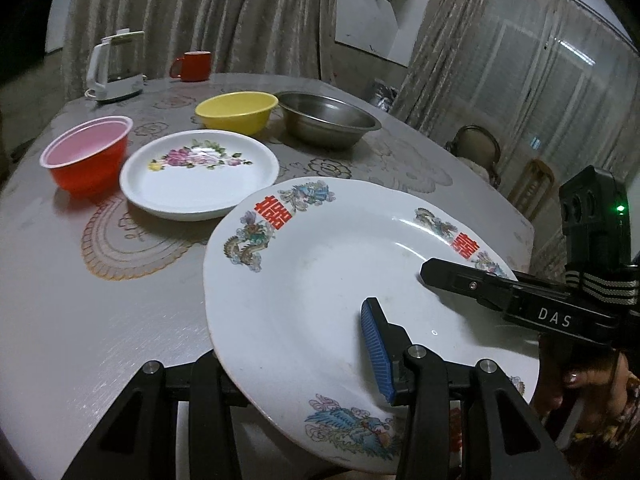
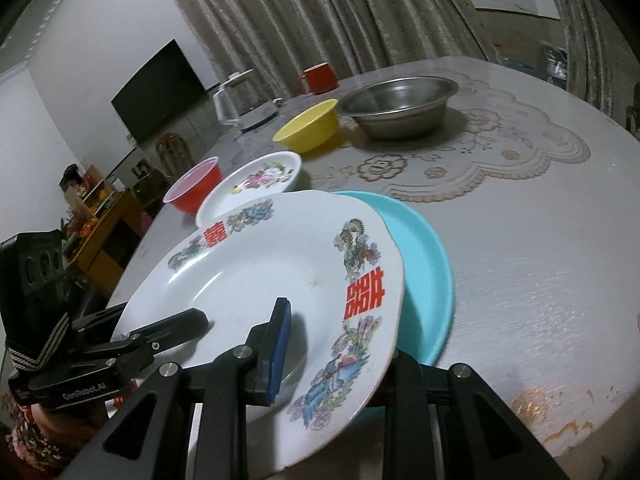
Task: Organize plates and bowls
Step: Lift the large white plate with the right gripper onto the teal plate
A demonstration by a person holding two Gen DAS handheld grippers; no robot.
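A large white plate (image 1: 320, 280) (image 2: 256, 272) with red characters and dragon prints is held tilted between both grippers. My left gripper (image 1: 304, 364) is shut on its near rim, blue pad on top and the other finger hidden beneath. My right gripper (image 2: 340, 356) is shut on the opposite rim in the same way. Each gripper shows in the other's view: the right gripper (image 1: 440, 276) and the left gripper (image 2: 192, 320). A turquoise plate (image 2: 428, 264) lies on the table, partly covered by the white plate. A floral plate (image 1: 200, 176) (image 2: 256, 184) sits beyond.
Behind the floral plate stand a red bowl (image 1: 86, 160) with a pink inside, a yellow bowl (image 1: 236, 112) and a steel bowl (image 1: 328, 120). A red mug (image 1: 194, 66) and a white kettle (image 1: 116, 68) are at the table's far edge. Chairs (image 1: 480, 148) stand past the right edge.
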